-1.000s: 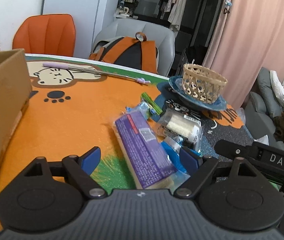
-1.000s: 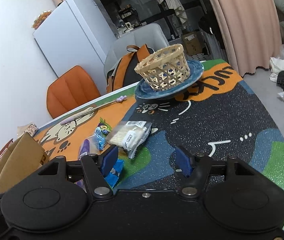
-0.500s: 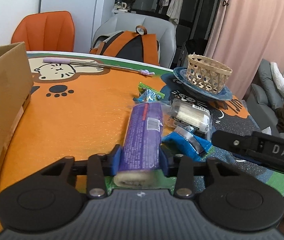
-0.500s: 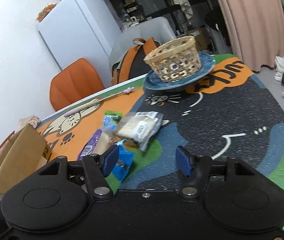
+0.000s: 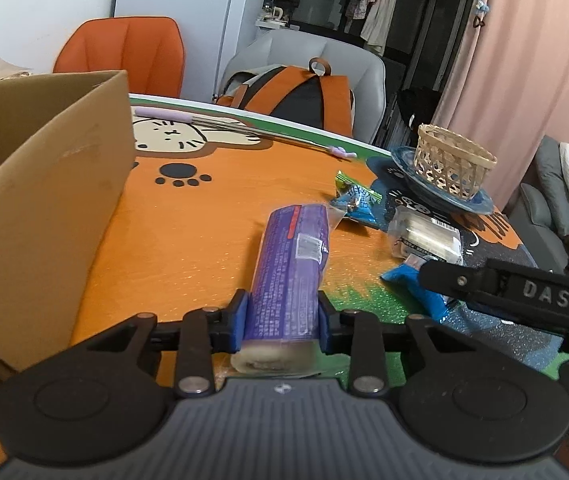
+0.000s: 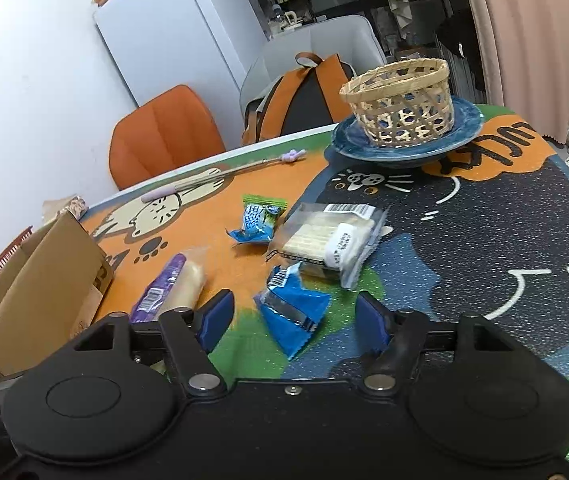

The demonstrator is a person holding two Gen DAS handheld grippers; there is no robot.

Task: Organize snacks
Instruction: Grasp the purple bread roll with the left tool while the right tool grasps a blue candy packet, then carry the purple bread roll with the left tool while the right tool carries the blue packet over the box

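My left gripper [image 5: 282,318] is shut on a long purple snack roll [image 5: 292,260] and holds it above the orange mat, right of an open cardboard box [image 5: 44,200]. The roll also shows in the right wrist view [image 6: 168,292], beside the box [image 6: 44,292]. My right gripper [image 6: 294,320] is open and empty, low over a blue snack packet [image 6: 292,312]. A clear pack of white wafers [image 6: 328,240] and a small blue-green candy bag [image 6: 258,220] lie beyond it. In the left wrist view these are the wafers [image 5: 428,232], candy bag [image 5: 354,200] and blue packet [image 5: 416,284].
A wicker basket [image 6: 400,104] stands on a blue plate [image 6: 460,136] at the table's far side. A thin stick with a purple end [image 5: 240,130] lies along the far edge. An orange chair [image 5: 124,52] and a grey chair with a backpack [image 5: 304,96] stand behind.
My left gripper closed on the purple roll and lifted it, swinging left toward the box. My right gripper moved in over the blue packet, still open.
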